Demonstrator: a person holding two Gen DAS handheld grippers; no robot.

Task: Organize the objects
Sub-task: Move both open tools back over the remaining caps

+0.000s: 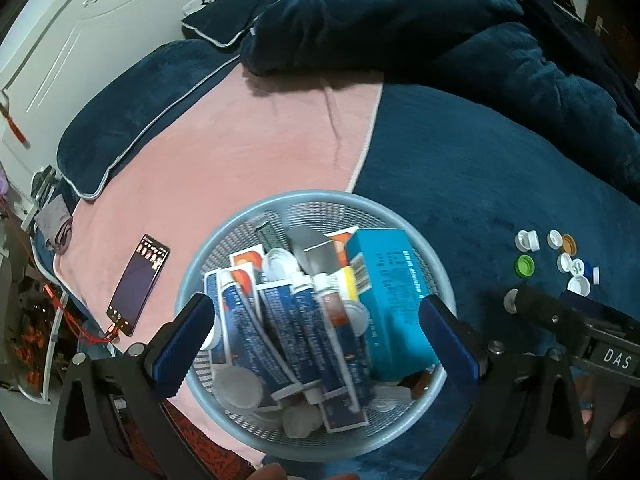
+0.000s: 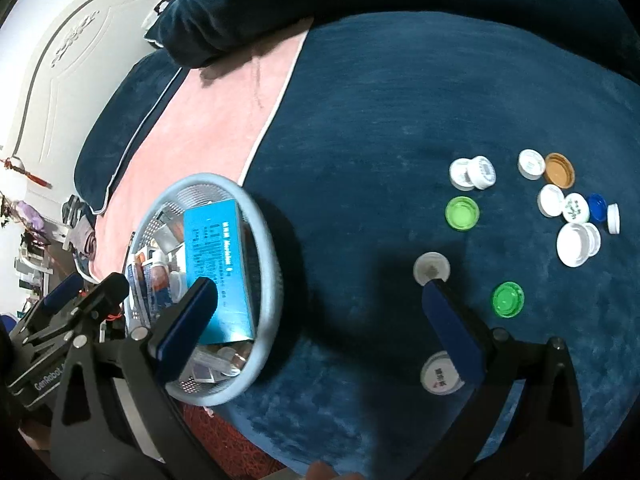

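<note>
Left gripper [image 1: 316,332] hangs over the round mesh basket [image 1: 216,248], jaws spread wide, nothing between them; fingertips roughly span the basket's width, one over each side of the rim. Basket is packed: teal box [image 1: 386,288] on the right side, blue-white tubes [image 1: 280,328] in the middle, white caps mixed in. It straddles the seam between pink towel [image 1: 240,140] and dark blue blanket [image 1: 480,168].

Phone [image 1: 138,282] lies on the towel left of the basket, well apart. Towel far of the basket is bare.

Right gripper [image 2: 316,304] is over the blanket just right of the basket, jaws released and empty. Its right fingertip sits just near of a grey cap [image 2: 431,268]; a white labelled cap [image 2: 439,374] is partly hidden behind that finger. Green cap [image 2: 507,299] just right of it.

Loose cap cluster [image 2: 560,196] far right, well apart from the basket. Bare blanket between basket and caps. Pillows [image 1: 380,20] bound the far edge.
</note>
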